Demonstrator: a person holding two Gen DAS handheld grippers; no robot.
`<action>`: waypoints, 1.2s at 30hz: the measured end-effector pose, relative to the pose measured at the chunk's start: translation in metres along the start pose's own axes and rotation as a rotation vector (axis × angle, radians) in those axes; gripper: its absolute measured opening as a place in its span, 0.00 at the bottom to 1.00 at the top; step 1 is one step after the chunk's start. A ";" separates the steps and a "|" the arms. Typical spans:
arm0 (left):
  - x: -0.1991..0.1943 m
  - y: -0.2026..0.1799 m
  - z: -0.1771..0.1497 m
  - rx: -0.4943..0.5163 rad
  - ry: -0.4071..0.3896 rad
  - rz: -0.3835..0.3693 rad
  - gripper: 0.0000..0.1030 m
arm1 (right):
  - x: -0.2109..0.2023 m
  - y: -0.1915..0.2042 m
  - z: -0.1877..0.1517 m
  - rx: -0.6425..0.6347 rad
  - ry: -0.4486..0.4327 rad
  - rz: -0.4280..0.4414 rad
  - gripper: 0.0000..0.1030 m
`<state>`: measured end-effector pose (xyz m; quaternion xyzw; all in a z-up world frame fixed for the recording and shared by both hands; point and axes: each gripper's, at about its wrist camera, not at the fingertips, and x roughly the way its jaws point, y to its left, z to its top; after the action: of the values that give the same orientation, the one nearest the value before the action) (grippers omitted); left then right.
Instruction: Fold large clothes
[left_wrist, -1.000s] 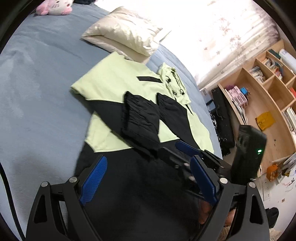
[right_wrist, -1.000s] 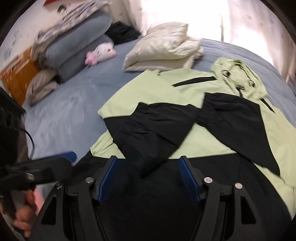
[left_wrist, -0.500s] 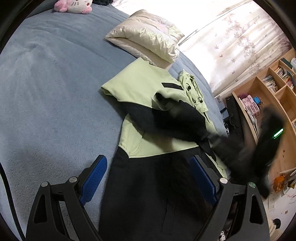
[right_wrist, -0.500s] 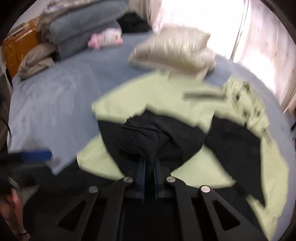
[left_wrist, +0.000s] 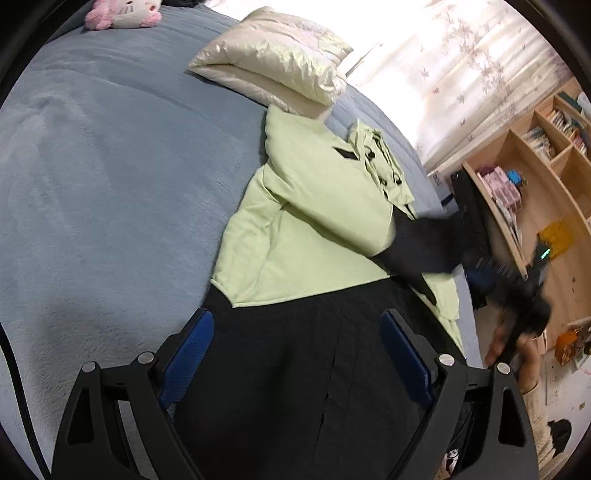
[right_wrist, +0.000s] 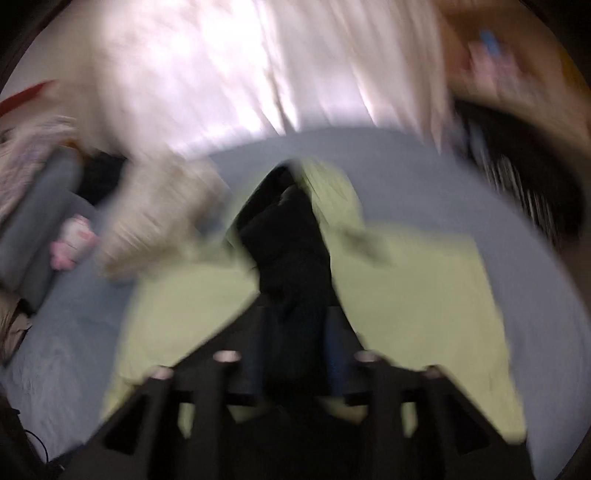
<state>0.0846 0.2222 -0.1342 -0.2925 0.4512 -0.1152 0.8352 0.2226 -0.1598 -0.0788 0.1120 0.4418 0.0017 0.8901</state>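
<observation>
From the left wrist, the left gripper (left_wrist: 295, 354) stands wide and empty over the black hem of the jacket (left_wrist: 317, 221) spread on the bed (left_wrist: 110, 166); it should pin that hem. The right wrist view is blurred: the right gripper (right_wrist: 291, 354), jaws just reopening, grips the black sleeve (right_wrist: 291, 251); carry it across smoothly without dragging the body.

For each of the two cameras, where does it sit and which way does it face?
Left wrist: on the left hand-held gripper, jaws open, facing down over the green-and-black jacket on the blue bed; the person's hand shows.
Right wrist: on the right hand-held gripper, blurred, black sleeve between its jaws, which have just been opening.
Shared: jacket, bed, cream pillow.
</observation>
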 end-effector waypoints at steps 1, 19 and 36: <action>0.002 -0.003 0.002 0.011 0.008 0.007 0.87 | 0.010 -0.020 -0.010 0.033 0.052 0.006 0.38; 0.134 -0.019 0.165 0.081 0.100 0.255 0.87 | 0.074 -0.127 0.040 0.247 0.107 0.223 0.50; 0.172 -0.026 0.199 0.175 -0.089 0.377 0.03 | 0.095 -0.083 0.066 0.032 -0.068 0.189 0.24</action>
<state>0.3468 0.1998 -0.1530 -0.1341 0.4487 0.0173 0.8834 0.3247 -0.2443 -0.1312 0.1675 0.3988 0.0745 0.8985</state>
